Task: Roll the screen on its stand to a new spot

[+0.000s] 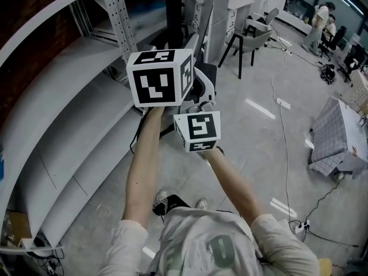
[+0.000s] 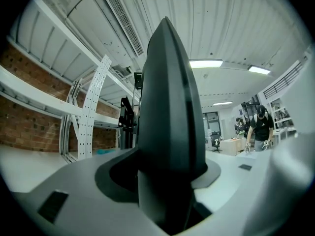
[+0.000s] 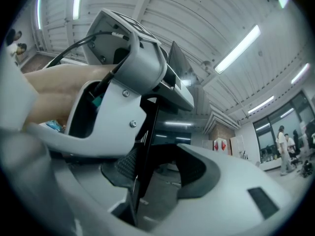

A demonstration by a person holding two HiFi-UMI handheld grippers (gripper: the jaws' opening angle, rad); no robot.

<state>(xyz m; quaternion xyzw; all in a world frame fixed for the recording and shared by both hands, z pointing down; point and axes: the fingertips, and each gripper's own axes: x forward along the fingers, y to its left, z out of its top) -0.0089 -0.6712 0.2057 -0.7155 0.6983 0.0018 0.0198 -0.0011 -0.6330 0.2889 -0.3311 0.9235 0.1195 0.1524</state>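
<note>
The screen (image 1: 173, 16) is a dark, tall panel seen edge-on just beyond both grippers. In the left gripper view its thick dark edge (image 2: 167, 107) fills the gap between the jaws, and my left gripper (image 2: 167, 200) is shut on it. In the right gripper view the thin black edge (image 3: 147, 132) runs up between the jaws of my right gripper (image 3: 157, 176), which is shut on it with the left pad against the panel. The left gripper (image 3: 128, 82) grips just above it. From the head camera the marker cubes hide both grippers' fingertips: left gripper (image 1: 201, 85), right gripper (image 1: 201, 107).
A long white curved shelf unit (image 1: 69, 125) with perforated posts (image 1: 121, 16) runs along the left. A chair (image 1: 250, 39) and desks stand ahead. A cloth-covered table (image 1: 336, 137) is at the right. Cables (image 1: 282, 114) and a power strip (image 1: 299, 226) lie on the grey floor. People (image 1: 319, 16) stand far back.
</note>
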